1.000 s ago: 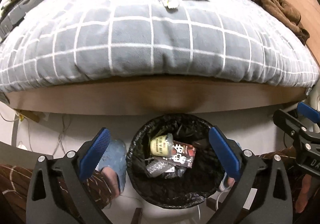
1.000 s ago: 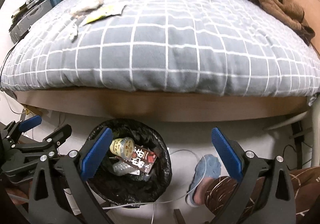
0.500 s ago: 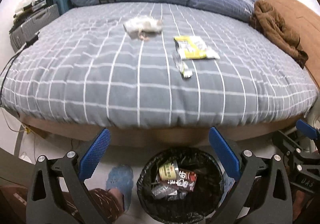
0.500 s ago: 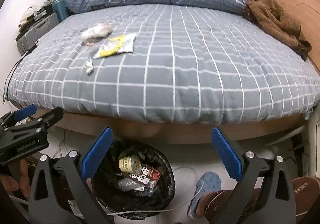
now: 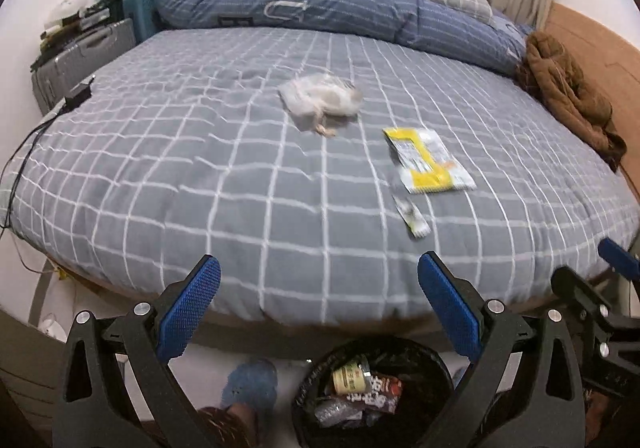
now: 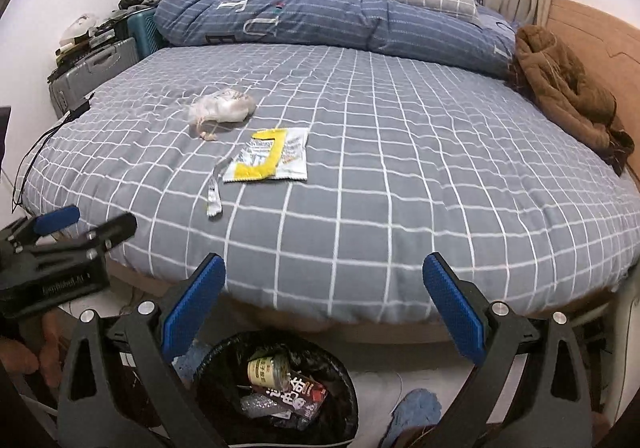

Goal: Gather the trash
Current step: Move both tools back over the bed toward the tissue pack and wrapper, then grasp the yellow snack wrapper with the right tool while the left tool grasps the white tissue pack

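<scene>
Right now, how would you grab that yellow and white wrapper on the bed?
The yellow and white wrapper lies flat on the checked bedsheet. I'd probably come from above and pinch its near edge, where the soft bedding should let a finger slip under.

I hold my left gripper (image 5: 318,306) and right gripper (image 6: 324,304) side by side above the bin (image 6: 208,364), near the bed's edge, both with jaws spread wide and empty.

crumpled white bag (image 5: 320,97) | yellow-white wrapper (image 5: 428,161) flat | small torn strip (image 5: 412,215) | all on bed
</scene>
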Demonstrator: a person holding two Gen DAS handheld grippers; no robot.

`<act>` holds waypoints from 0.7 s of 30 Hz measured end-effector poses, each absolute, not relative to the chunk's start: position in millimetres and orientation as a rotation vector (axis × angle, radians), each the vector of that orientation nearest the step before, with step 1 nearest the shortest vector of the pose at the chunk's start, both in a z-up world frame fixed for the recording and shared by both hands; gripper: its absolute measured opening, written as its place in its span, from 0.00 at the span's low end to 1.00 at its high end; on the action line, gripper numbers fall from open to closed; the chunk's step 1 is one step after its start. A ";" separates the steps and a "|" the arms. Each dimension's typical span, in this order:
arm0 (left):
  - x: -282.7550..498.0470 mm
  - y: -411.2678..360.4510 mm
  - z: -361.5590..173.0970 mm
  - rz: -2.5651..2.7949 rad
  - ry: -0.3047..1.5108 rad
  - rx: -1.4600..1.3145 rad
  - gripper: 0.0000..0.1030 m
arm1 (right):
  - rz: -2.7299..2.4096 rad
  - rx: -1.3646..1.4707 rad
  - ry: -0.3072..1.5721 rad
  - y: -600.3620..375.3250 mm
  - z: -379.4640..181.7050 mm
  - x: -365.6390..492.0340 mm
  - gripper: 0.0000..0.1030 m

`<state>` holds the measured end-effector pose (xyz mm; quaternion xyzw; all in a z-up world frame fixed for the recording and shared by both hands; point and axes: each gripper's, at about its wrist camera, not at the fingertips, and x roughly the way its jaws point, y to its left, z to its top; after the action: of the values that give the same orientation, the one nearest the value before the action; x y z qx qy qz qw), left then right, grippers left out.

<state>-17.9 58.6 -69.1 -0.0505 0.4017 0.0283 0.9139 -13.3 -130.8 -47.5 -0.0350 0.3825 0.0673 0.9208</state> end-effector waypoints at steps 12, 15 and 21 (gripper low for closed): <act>31.8 100.7 -65.5 0.117 0.810 -0.134 0.94 | 0.182 -0.045 0.836 -111.3 -54.6 54.1 0.92; 46.8 109.6 -66.6 0.125 0.810 -0.144 0.94 | 0.199 -0.048 0.857 -98.2 -59.8 72.9 0.92; 70.9 119.2 -68.5 0.135 0.814 -0.140 0.94 | 0.218 -0.046 0.900 -74.0 -72.1 116.7 0.92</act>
<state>70.9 119.2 -68.5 -0.0680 0.3952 0.0654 0.9137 116.7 -74.0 -72.1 -0.0221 0.4339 0.1050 0.8945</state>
